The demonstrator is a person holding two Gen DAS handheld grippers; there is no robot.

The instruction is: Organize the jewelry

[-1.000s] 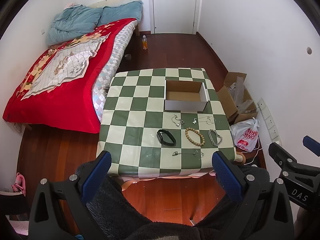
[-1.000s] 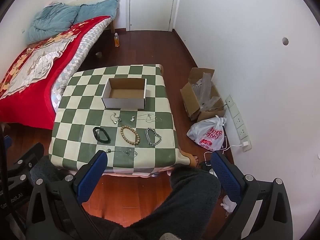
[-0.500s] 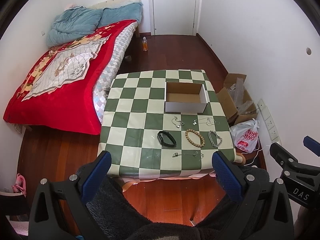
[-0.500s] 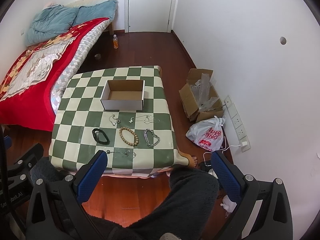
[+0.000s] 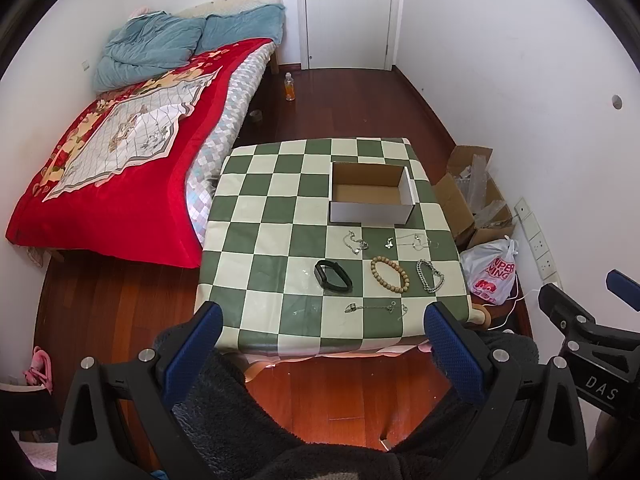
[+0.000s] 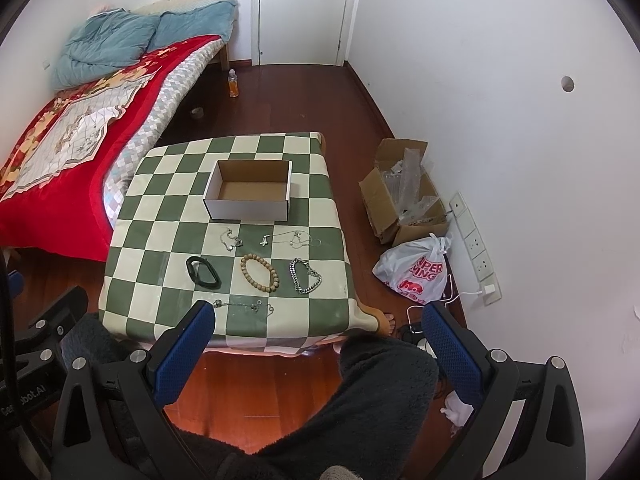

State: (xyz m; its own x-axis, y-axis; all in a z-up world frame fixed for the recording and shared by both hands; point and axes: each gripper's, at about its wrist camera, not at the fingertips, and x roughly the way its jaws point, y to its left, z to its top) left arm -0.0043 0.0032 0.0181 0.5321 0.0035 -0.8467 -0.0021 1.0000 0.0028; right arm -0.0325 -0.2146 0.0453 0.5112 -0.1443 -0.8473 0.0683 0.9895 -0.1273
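An empty white cardboard box (image 5: 371, 193) (image 6: 249, 191) stands on the far part of a green checked table (image 5: 256, 216) (image 6: 160, 216). In front of it lie a black band (image 5: 333, 275) (image 6: 203, 272), a wooden bead bracelet (image 5: 390, 274) (image 6: 259, 266), a silver chain bracelet (image 5: 430, 275) (image 6: 305, 275), and thin silver chains (image 5: 355, 241) (image 6: 291, 237). Another thin chain (image 5: 376, 306) (image 6: 244, 305) lies near the front edge. My left gripper (image 5: 320, 336) and right gripper (image 6: 316, 336) are both open, held high and well short of the table, holding nothing.
A bed with a red cover (image 5: 120, 168) stands left of the table. An open carton (image 6: 404, 188) and a plastic bag (image 6: 416, 268) sit on the floor at the right wall. A person's dark-trousered legs (image 6: 360, 400) fill the bottom. A bottle (image 5: 289, 87) stands near the door.
Both grippers have drifted slightly back and up, so the table sits a little lower and farther in each view. Nothing on the table has moved.
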